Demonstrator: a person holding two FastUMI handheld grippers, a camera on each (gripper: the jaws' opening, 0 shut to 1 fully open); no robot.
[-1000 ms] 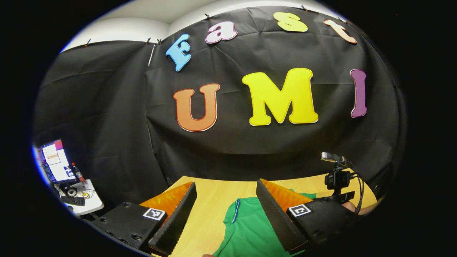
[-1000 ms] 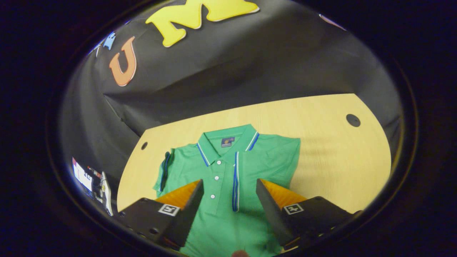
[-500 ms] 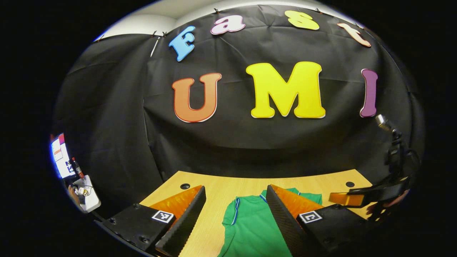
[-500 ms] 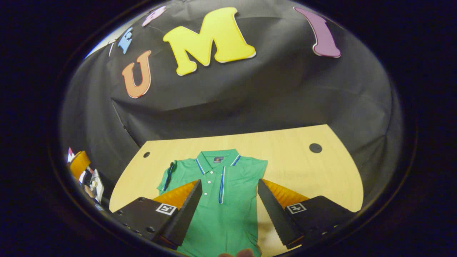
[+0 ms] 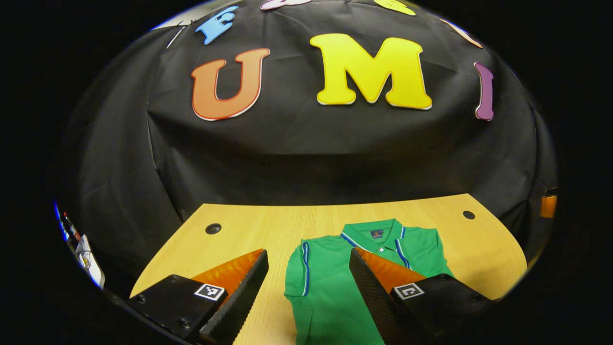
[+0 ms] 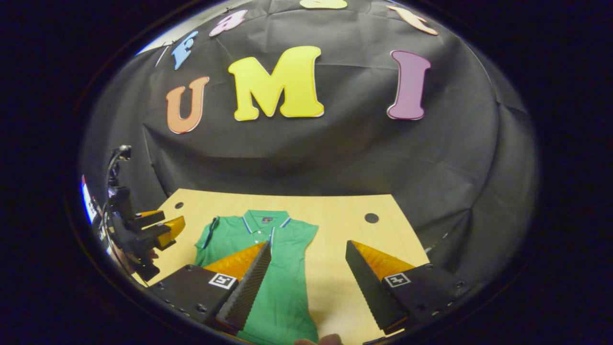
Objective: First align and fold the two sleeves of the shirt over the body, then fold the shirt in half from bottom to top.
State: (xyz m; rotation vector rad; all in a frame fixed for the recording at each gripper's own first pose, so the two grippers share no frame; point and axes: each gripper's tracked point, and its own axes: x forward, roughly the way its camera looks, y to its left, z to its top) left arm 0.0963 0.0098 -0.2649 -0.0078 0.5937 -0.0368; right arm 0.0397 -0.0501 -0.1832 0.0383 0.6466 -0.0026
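Observation:
A green polo shirt (image 5: 330,282) lies flat on the wooden table (image 5: 249,235), collar toward the back wall. Both sleeves are folded in over the body, so it looks narrow. In the left gripper view, my left gripper (image 5: 308,254) hovers open above the shirt's left shoulder, holding nothing. The right gripper view shows the shirt (image 6: 282,273) under its left finger, while my right gripper (image 6: 308,244) stands open over the shirt's right edge and bare table. The left gripper (image 6: 153,230) and the hand holding it appear at the far left there.
The table has round cable holes (image 5: 213,228) (image 5: 468,214) (image 6: 371,218) near its back corners. Black cloth hangs close behind the table's far edge. A small side table with clutter (image 5: 84,249) stands off to the left.
Both grippers have pulled back and away from the shirt, staying open. The right gripper has swung to the shirt's right side. The shirt lies unchanged.

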